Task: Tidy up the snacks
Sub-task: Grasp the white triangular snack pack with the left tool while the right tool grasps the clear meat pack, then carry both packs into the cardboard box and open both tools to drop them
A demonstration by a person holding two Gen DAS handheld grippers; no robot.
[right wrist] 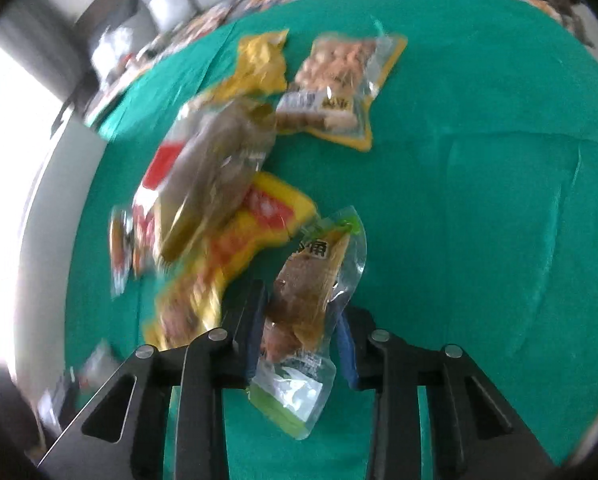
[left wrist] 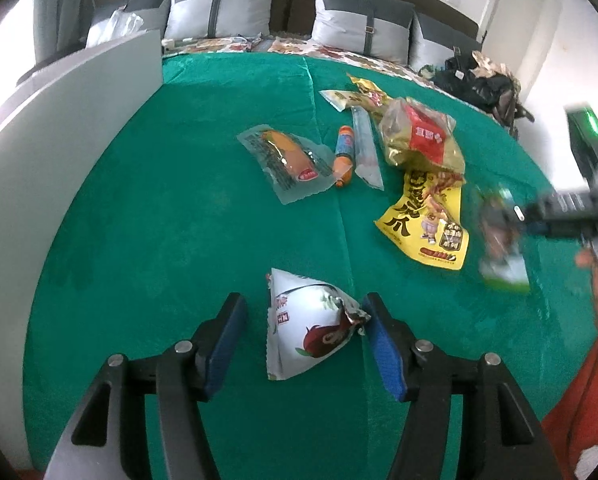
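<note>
Snacks [left wrist: 419, 140] strewn on green cloth [left wrist: 179, 240]; right gripper [right wrist: 299, 328] clamps a clear-wrapped snack [right wrist: 307, 304], left gripper [left wrist: 303, 332] spread around a white pouch [left wrist: 303, 328]

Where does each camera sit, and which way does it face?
Left wrist: on the left gripper, looking down-forward over the green cloth at a white pouch between open fingers; the right gripper shows at the edge.
Right wrist: on the right gripper, looking down at a green-edged packet clamped in its fingers.
Shared: the cloth, the yellow bag.
</note>
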